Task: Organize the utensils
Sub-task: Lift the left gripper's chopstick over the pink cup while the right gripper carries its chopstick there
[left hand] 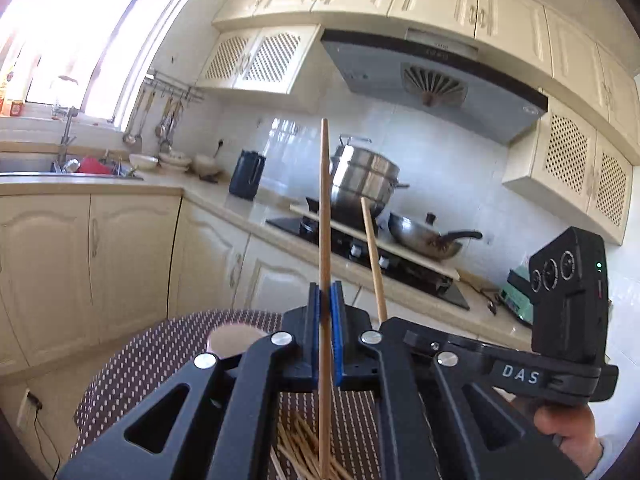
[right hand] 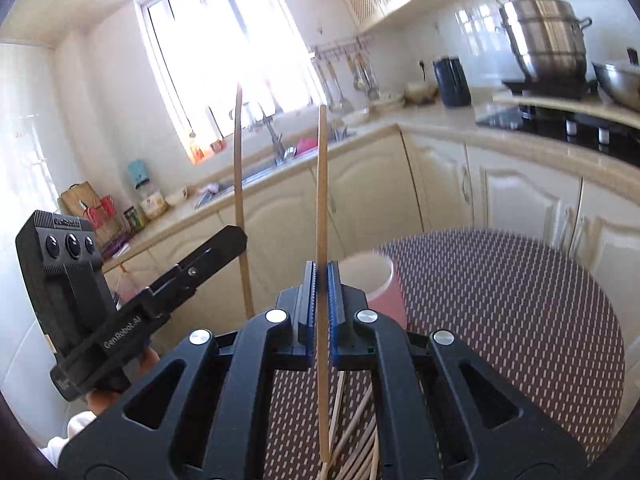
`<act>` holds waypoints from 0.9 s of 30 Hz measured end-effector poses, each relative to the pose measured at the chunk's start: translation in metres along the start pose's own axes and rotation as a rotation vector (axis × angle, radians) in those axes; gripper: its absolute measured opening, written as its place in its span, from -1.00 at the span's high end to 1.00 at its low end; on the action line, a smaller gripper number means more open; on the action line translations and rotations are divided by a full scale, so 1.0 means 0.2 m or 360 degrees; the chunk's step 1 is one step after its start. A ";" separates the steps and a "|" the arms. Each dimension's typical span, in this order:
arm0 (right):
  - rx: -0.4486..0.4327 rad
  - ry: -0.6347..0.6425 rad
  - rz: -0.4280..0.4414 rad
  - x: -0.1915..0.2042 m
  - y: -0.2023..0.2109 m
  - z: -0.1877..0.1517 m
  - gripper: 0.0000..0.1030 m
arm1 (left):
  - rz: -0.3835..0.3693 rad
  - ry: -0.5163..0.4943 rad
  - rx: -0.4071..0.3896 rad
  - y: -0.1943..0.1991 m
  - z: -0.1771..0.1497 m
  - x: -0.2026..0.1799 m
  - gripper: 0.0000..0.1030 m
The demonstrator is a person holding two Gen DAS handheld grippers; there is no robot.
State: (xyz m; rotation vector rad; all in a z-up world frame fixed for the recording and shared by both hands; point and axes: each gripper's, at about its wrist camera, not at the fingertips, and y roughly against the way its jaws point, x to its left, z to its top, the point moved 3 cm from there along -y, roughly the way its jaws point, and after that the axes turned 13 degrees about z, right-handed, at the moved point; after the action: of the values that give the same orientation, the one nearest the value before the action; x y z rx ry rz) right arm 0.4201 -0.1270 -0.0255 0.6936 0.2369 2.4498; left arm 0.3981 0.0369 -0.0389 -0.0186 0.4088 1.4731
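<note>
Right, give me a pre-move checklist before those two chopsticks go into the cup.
1. Left gripper clamped on its chopstick: ok.
2. Right gripper clamped on its chopstick: ok.
3. Both sticks roughly upright: ok.
4. The two held sticks apart, not crossed: ok.
5. Cup on the round table ahead of the grippers: ok; whether its mouth is free, cannot tell.
6. Loose chopstick pile undisturbed below: cannot tell.

Two wooden chopsticks [left hand: 325,216] [right hand: 321,208] upright; loose chopstick pile [right hand: 356,452] on table.
</note>
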 end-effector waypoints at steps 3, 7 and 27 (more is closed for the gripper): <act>-0.0093 0.0080 -0.0033 -0.01 -0.05 0.08 0.89 | 0.0041 0.0006 -0.0086 -0.09 0.04 0.01 0.89; -0.0259 0.0133 -0.0041 -0.07 -0.15 0.17 0.89 | 0.0069 0.0041 -0.0151 -0.24 0.09 0.04 0.89; -0.0311 0.0232 -0.0096 -0.30 -0.46 0.03 0.88 | 0.0254 -0.0064 -0.0067 -0.58 -0.15 0.22 0.89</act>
State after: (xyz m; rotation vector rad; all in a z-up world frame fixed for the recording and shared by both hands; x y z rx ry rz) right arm 0.5097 -0.0856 -0.0739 0.4188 0.0717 2.4274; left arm 0.5038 0.0580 -0.1067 0.0104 0.3529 1.6367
